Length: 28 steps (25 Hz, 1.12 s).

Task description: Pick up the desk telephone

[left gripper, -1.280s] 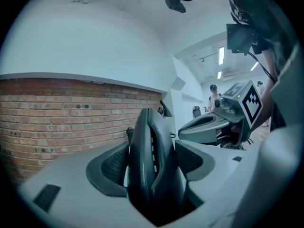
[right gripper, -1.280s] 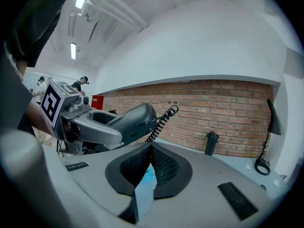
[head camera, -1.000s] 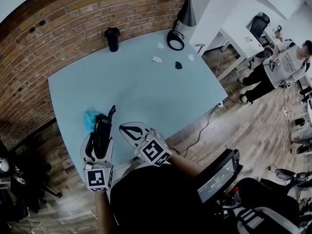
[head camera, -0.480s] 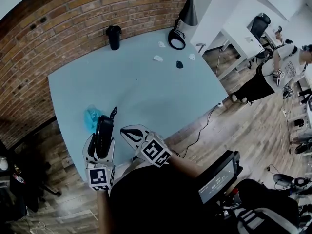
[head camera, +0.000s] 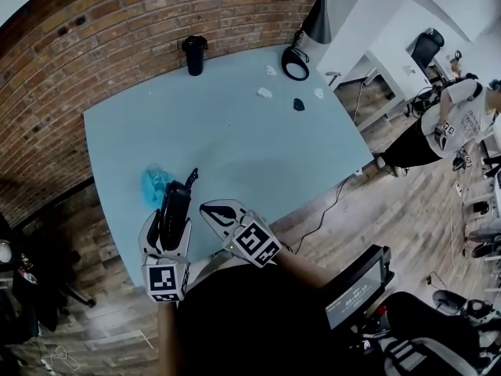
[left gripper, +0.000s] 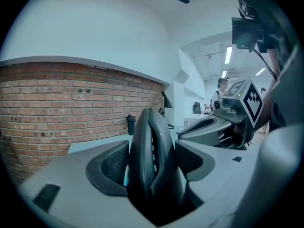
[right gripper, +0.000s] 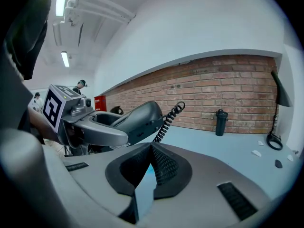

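A black telephone handset (head camera: 178,198) is clamped between the fingers of my left gripper (head camera: 172,224) over the near left part of the pale blue table (head camera: 250,147). In the left gripper view the handset (left gripper: 147,137) stands upright and fills the gap of the left gripper (left gripper: 151,167). Its coiled cord (right gripper: 168,120) sticks out from the far end. My right gripper (head camera: 215,210) hangs just right of the handset, at the table's near edge. In its own view the right gripper (right gripper: 151,167) has its pads together with nothing between them.
A crumpled cyan thing (head camera: 154,182) lies on the table just beyond the handset. At the far side stand a black flask (head camera: 195,54) and a lamp (head camera: 317,22) with a ring base. Small white bits (head camera: 264,93) lie near there. A person (head camera: 458,120) stands off to the right.
My left gripper has carried the handset slightly forward and right, and the right gripper has kept beside it. The person at the right has shifted.
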Motion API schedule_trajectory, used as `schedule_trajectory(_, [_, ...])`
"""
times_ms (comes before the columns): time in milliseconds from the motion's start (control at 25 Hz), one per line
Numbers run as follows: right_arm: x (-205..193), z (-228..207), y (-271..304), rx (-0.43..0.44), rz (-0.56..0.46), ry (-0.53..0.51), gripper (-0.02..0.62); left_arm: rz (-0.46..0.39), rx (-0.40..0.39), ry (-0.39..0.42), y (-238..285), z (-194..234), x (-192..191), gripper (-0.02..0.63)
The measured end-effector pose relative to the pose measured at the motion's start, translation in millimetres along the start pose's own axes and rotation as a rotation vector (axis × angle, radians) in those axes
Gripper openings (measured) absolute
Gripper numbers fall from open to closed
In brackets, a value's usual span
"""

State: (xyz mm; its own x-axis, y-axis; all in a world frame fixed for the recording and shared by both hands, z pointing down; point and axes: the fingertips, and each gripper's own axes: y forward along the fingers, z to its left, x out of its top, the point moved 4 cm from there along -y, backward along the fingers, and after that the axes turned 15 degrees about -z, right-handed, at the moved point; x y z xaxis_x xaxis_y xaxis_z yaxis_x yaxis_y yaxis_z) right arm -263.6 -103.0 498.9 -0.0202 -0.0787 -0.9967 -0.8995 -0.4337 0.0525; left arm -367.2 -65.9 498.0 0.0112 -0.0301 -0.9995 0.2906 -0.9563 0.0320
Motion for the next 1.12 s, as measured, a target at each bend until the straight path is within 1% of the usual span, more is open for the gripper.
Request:
schedule_trajectory(440, [-7,1,0,-0.005,0.011,0.028,0.015,0.024,-0.026,-0.017,3,-8,-8,0.327])
schedule_trajectory(720, [-6,-2,-8,-0.015,-0.002,0.028,0.015,0.014,-0.02,-0.047,7,-12,-7,0.327])
schedule_trajectory(1120, [-4,0,-15,-0.01,-0.017,0.015,0.015,0.013,-0.013,-0.053,3,-18,-6,0.327])
